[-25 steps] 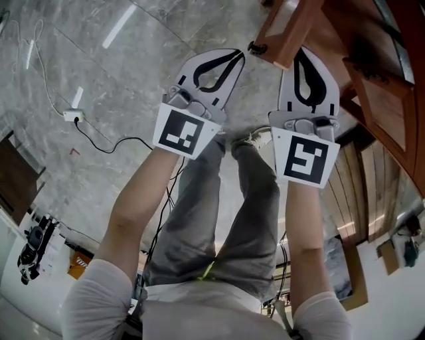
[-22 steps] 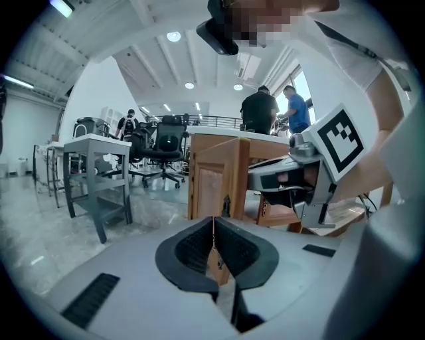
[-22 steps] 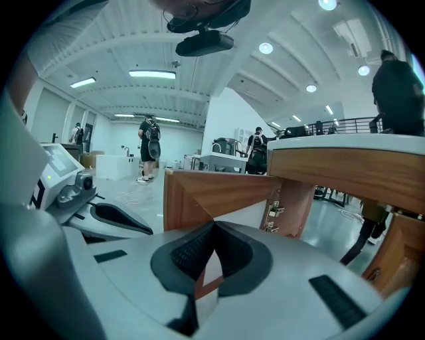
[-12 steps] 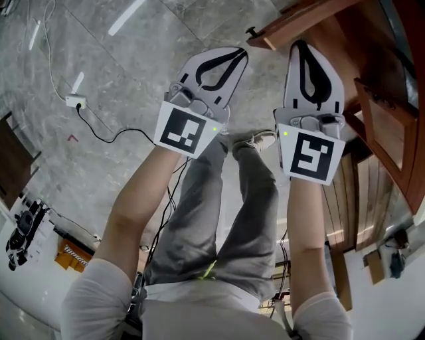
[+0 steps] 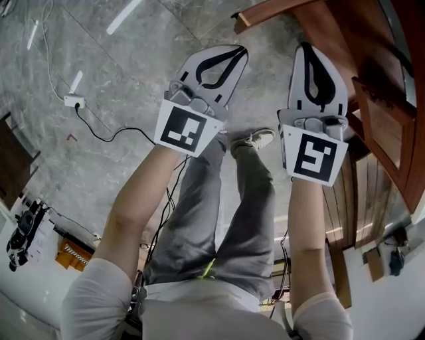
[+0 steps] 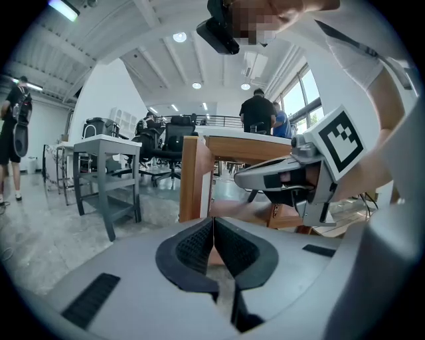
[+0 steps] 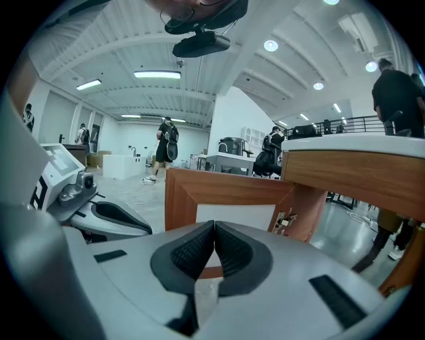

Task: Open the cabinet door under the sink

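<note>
Jaws closed tight on nothing, we hold our left gripper and right gripper side by side before the open reddish-brown wooden cabinet door.

Wooden cabinet door, pale centre panel, swung open, seemingly hinged at right.

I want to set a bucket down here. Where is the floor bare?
Bare grey floor between the power strip with its cable and the open cabinet door. Crowded at right: wooden cabinet, plus the person's legs.
</note>
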`<move>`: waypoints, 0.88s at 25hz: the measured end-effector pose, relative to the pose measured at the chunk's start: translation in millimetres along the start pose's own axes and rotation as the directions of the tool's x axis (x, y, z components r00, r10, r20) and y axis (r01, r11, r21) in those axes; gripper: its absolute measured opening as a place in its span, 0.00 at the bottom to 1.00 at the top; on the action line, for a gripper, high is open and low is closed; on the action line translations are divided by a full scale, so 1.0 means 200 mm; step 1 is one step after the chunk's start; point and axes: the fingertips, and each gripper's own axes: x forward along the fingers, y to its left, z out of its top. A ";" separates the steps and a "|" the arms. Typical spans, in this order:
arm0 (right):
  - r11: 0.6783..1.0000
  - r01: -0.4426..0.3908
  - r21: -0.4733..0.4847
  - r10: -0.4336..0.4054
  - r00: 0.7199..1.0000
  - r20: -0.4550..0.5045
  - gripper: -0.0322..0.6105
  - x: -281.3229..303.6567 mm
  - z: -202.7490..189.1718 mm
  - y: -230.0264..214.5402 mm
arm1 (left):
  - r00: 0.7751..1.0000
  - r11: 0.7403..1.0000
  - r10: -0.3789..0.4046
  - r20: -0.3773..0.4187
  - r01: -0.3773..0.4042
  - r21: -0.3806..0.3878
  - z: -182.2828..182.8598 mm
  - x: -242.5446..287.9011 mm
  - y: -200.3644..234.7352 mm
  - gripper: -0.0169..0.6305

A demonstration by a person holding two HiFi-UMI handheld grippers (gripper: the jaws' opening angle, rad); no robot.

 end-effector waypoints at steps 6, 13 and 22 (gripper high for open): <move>1.000 0.019 0.010 -0.019 1.000 -0.010 0.10 -0.06 0.02 -0.05 | 1.000 1.000 0.001 -0.010 -0.001 0.008 0.04 0.02 -0.03 0.05; 0.999 0.042 0.020 -0.042 0.999 -0.012 0.10 -0.18 0.13 -0.11 | 1.000 1.000 -0.007 -0.013 0.007 0.022 0.20 0.00 -0.08 0.05; 0.996 0.085 0.019 -0.085 0.996 -0.009 0.10 -0.49 0.40 -0.31 | 0.999 0.997 -0.046 0.017 0.045 0.062 0.65 -0.02 -0.29 0.05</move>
